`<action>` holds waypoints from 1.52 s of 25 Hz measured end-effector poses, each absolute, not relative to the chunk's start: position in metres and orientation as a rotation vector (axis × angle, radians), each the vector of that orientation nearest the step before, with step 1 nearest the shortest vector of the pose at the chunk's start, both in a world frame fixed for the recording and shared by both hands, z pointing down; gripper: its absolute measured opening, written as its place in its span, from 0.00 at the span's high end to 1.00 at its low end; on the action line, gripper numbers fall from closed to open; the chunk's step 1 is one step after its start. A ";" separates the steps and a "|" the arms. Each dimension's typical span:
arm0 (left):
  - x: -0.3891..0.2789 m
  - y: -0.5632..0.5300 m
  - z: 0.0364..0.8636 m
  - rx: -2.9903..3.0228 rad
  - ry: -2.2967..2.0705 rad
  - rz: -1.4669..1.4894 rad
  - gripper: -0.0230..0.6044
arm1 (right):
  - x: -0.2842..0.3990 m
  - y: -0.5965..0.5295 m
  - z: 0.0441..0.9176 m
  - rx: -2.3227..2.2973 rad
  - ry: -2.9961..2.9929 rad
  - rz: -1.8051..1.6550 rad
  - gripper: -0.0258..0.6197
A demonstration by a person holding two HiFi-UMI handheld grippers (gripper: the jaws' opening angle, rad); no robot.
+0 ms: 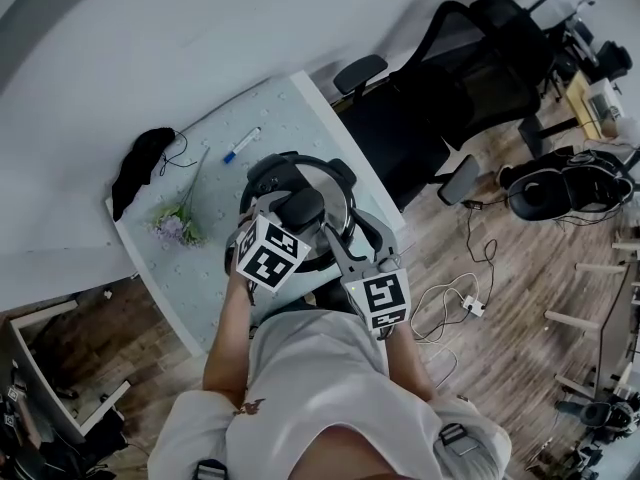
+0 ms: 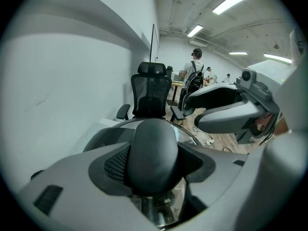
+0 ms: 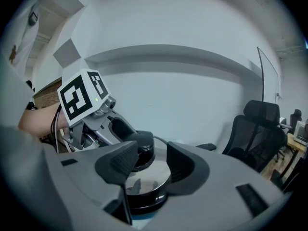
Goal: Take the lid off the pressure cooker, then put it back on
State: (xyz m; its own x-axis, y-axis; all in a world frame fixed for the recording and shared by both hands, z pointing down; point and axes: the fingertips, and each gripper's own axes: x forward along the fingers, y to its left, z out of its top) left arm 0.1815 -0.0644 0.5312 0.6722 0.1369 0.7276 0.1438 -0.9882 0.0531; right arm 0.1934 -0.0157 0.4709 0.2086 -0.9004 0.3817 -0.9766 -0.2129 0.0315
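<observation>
Over the pale worktop, my left tool clamps the black knob of the steel lid. My right tool stands open.

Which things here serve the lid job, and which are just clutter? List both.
Job: pressure cooker; its lid; lid knob, clamped in the left gripper; right gripper, open over the lid.

Lying about: marker pen; flower sprig; black cloth; office chair.

Marker, lilac flowers, a dark heap — perhaps cloth — on the table; office chair beyond.
</observation>
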 end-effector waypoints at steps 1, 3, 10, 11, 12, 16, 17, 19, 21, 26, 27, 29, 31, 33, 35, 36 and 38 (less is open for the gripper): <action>0.181 -0.064 0.531 -2.868 -0.231 -1.246 0.52 | 0.193 -0.015 0.471 2.220 -1.777 0.411 0.66; 0.181 -0.064 0.532 -2.873 -0.221 -1.239 0.52 | 0.192 -0.015 0.471 2.220 -1.780 0.410 0.66; 0.180 -0.066 0.526 -2.919 -0.131 -1.134 0.48 | 0.194 -0.019 0.468 2.196 -1.813 0.389 0.66; 0.181 -0.065 0.523 -2.938 -0.122 -1.096 0.47 | 0.194 -0.020 0.467 2.189 -1.822 0.383 0.66; 0.181 -0.065 0.518 -2.960 -0.108 -1.052 0.46 | 0.195 -0.022 0.466 2.181 -1.832 0.376 0.66; 0.177 -0.074 0.496 -3.007 0.008 -0.890 0.46 | 0.199 -0.028 0.461 2.146 -1.878 0.347 0.66; 0.174 -0.076 0.491 -3.010 0.043 -0.858 0.45 | 0.200 -0.029 0.460 2.137 -1.890 0.340 0.66; 0.168 -0.080 0.483 -3.018 0.130 -0.788 0.46 | 0.202 -0.031 0.459 2.112 -1.914 0.327 0.66; 0.160 -0.085 0.473 -3.035 0.227 -0.714 0.49 | 0.203 -0.034 0.459 2.070 -1.945 0.309 0.66; 0.137 -0.094 0.469 -3.037 0.456 -0.696 0.51 | 0.205 -0.037 0.458 1.959 -2.033 0.269 0.66; 0.132 -0.096 0.471 -3.022 0.506 -0.724 0.52 | 0.205 -0.038 0.457 1.942 -2.053 0.267 0.66; 0.123 -0.100 0.473 -3.006 0.610 -0.757 0.53 | 0.205 -0.042 0.457 1.904 -2.097 0.265 0.67; 0.117 -0.102 0.470 -3.007 0.703 -0.751 0.54 | 0.204 -0.046 0.457 1.863 -2.138 0.261 0.67; 0.112 -0.102 0.467 -2.995 0.776 -0.727 0.54 | 0.202 -0.050 0.458 1.824 -2.171 0.250 0.67; 0.106 -0.103 0.464 -2.972 0.829 -0.697 0.54 | 0.197 -0.056 0.457 1.796 -2.194 0.226 0.67; 0.103 -0.103 0.462 -2.964 0.847 -0.680 0.54 | 0.193 -0.057 0.456 1.787 -2.200 0.214 0.67; 0.096 -0.098 0.457 -2.957 0.865 -0.647 0.55 | 0.186 -0.055 0.453 1.781 -2.202 0.200 0.67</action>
